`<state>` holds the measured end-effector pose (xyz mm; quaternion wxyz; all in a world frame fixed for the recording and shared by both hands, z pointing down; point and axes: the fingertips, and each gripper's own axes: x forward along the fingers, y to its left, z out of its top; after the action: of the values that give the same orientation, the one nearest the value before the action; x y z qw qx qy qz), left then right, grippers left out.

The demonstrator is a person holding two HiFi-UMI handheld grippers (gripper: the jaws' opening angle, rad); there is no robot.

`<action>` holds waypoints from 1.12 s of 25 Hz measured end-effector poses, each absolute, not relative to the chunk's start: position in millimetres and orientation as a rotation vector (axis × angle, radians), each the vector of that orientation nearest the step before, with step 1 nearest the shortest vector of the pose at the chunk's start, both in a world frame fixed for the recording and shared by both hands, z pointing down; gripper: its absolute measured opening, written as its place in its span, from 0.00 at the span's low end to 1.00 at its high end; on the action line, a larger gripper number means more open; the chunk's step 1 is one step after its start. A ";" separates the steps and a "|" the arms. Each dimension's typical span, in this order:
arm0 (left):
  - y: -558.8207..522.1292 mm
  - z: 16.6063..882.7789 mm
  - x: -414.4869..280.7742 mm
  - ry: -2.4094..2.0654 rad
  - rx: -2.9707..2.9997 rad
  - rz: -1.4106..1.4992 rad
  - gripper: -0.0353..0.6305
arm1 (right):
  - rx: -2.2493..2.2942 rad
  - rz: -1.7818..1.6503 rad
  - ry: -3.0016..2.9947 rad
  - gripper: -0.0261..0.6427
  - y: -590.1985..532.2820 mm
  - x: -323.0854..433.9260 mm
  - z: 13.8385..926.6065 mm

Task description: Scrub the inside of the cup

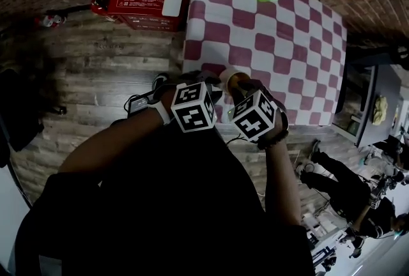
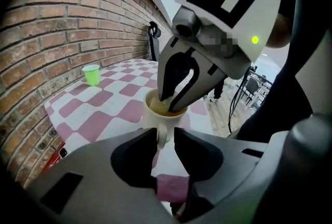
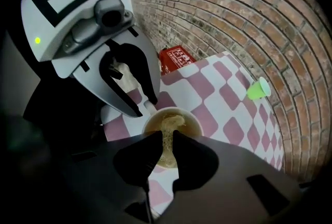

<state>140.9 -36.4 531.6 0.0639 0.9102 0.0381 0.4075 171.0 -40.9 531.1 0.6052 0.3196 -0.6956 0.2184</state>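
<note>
Dim indoors, fisheye-warped edges (dark corners)

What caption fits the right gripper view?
Right hand-held gripper holds a yellowish scrubber inside the white cup; left hand-held gripper grips its handle.

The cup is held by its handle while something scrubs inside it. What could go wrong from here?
1. The left tool grips the cup only by its handle, near the tips; scrubbing pressure could twist or tip the cup.
2. The cup stands near the edge of the table, so a slide might push it off.
3. The right tool pinches the scrubber by a thin part, which may slip out.
</note>
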 end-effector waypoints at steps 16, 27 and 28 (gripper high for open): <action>-43.6 530.8 137.3 0.077 2.714 1.219 0.22 | 1.191 0.384 -1.684 0.14 -47.9 213.1 382.0; -41.7 529.6 138.2 0.041 2.719 1.224 0.22 | 0.824 0.431 -1.596 0.14 -40.8 173.5 495.3; -42.2 530.0 138.6 0.035 2.718 1.223 0.22 | 0.817 0.434 -1.587 0.14 -42.7 173.7 495.7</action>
<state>138.6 -42.2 530.0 0.0803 0.9089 0.0118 0.4091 173.7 -42.7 495.7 0.6070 0.3533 -0.6867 0.1878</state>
